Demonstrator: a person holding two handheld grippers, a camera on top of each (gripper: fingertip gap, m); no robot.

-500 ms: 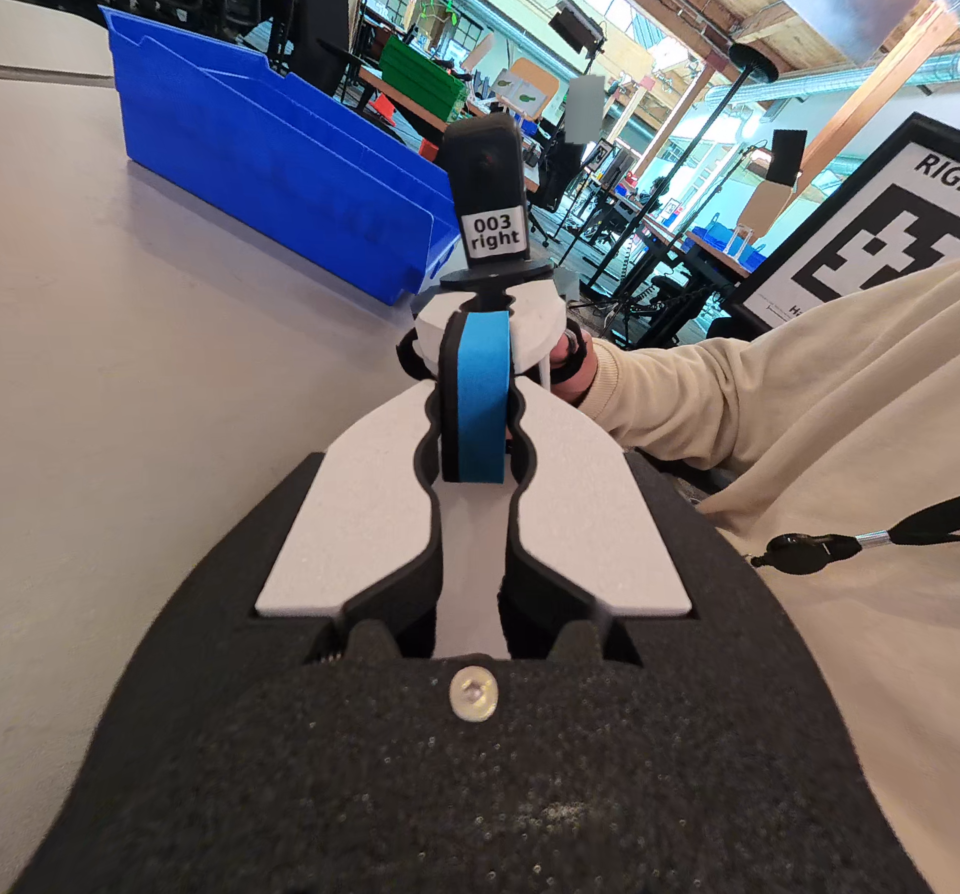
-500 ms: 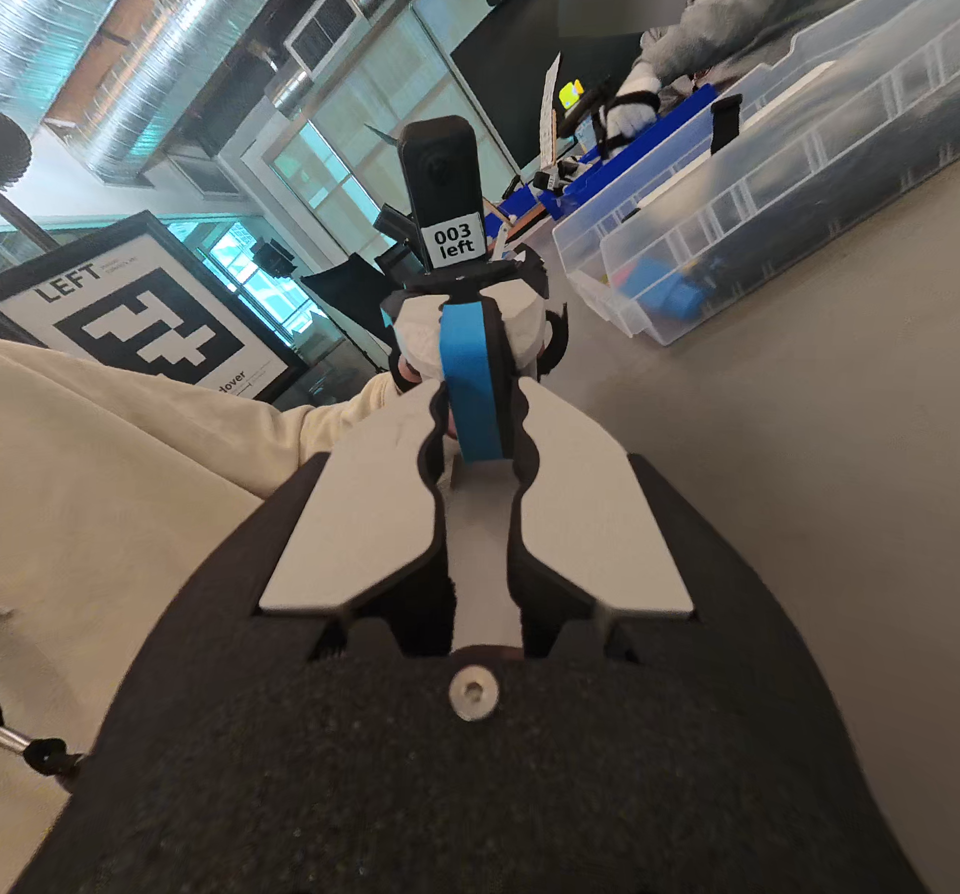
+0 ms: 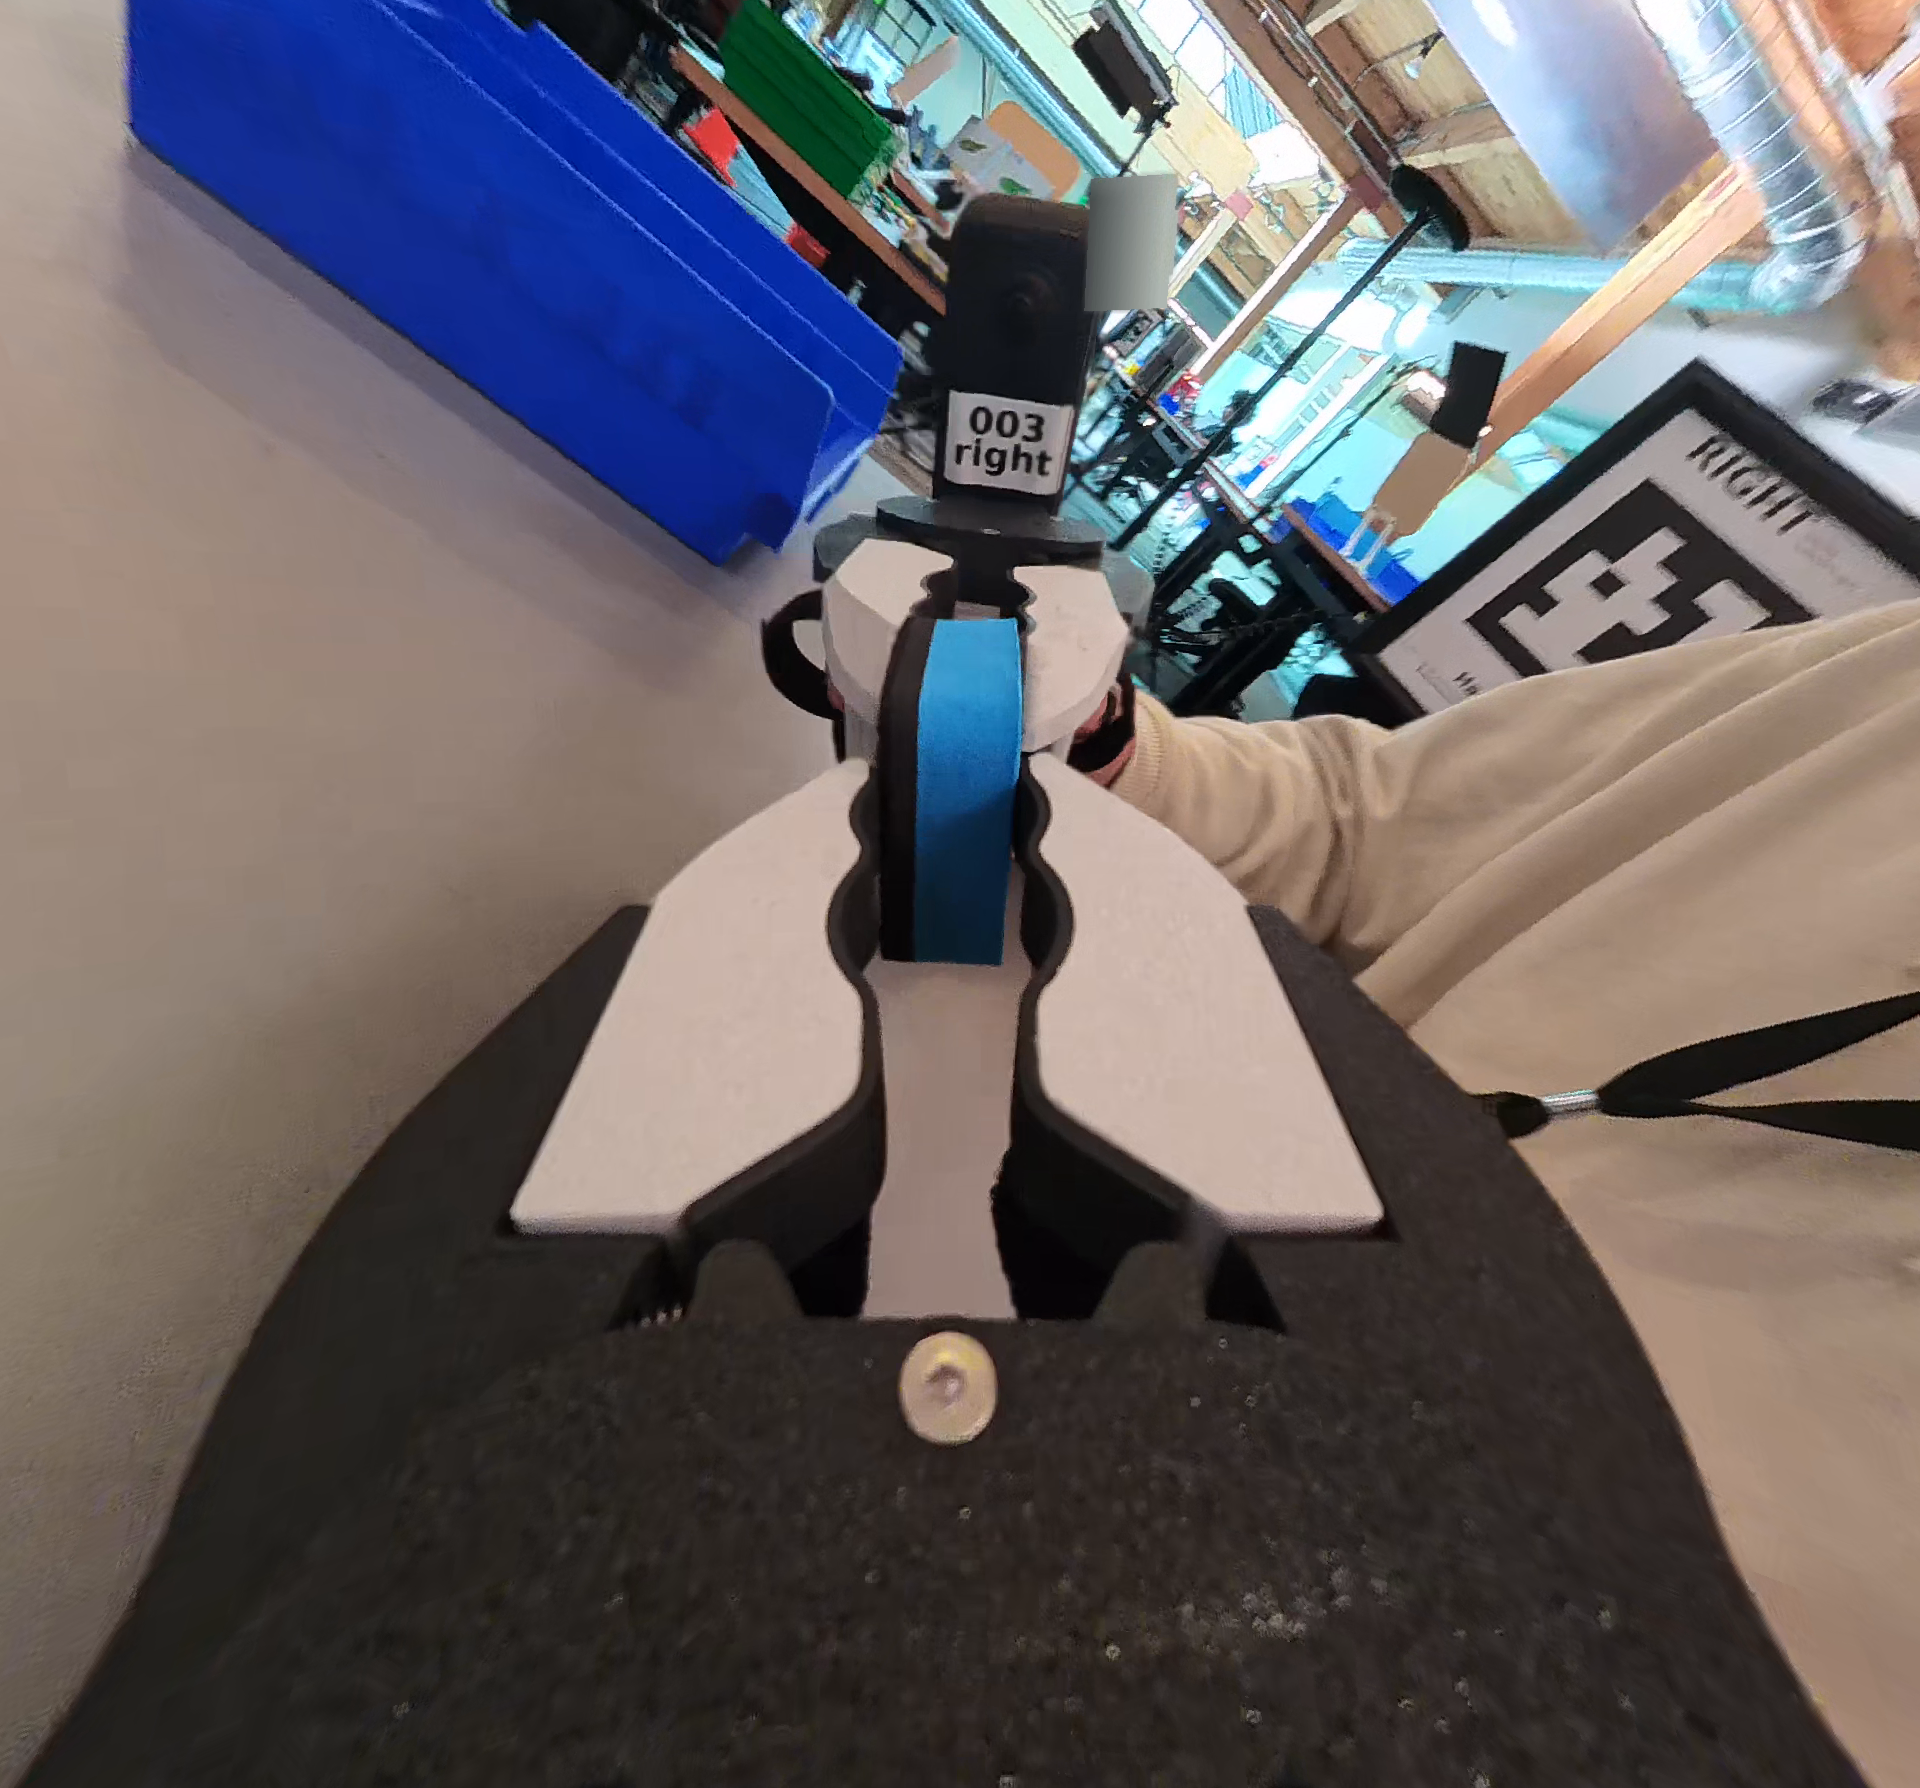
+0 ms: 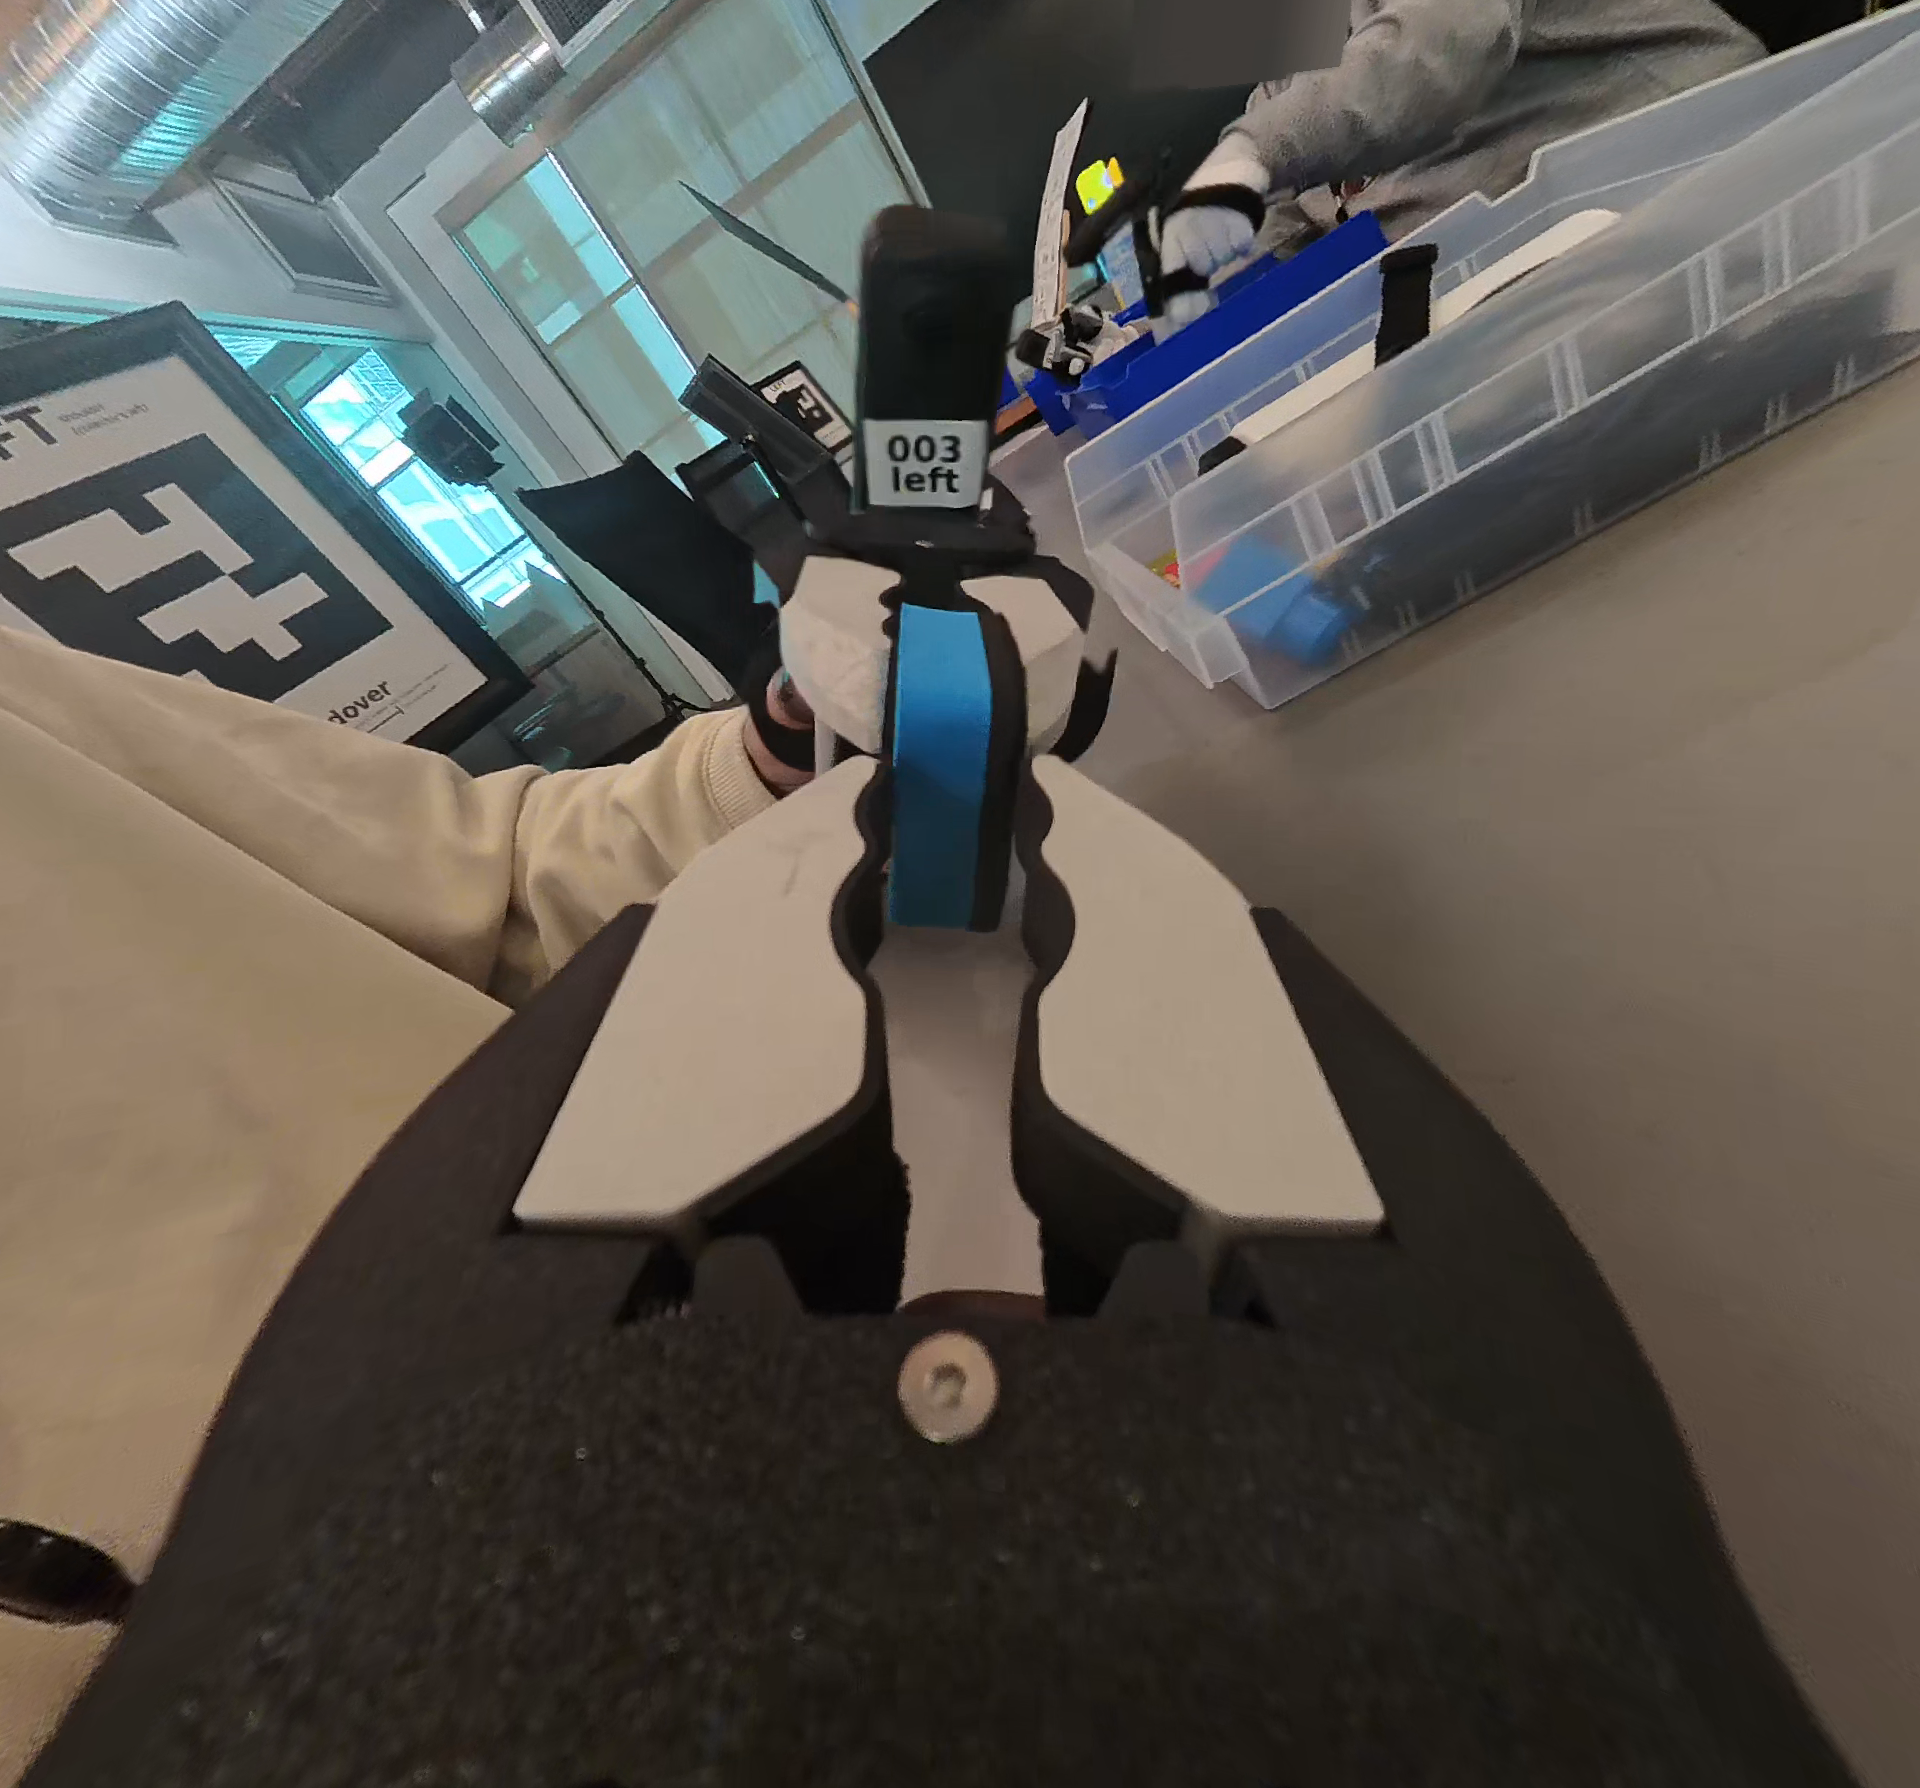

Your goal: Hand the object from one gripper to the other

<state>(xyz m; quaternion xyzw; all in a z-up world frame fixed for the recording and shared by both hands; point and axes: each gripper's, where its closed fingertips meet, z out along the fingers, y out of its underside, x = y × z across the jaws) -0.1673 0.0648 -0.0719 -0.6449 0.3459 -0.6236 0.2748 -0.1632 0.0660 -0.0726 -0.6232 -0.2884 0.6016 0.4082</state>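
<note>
above the table edge (image 3: 260, 803), both tools pinch one blue strip (image 3: 961, 793).

The grey table (image 3: 260, 803) lies open on the near side of the blue bin (image 3: 468, 211), which blocks passage along its far edge. Opposite the blue bin, bare tabletop runs up to the clear plastic organizers (image 4: 1507, 491), whose walls close off that side. Between them, the cream sleeve (image 3: 1455, 803) and the other gripper fill the air straight ahead.
</note>
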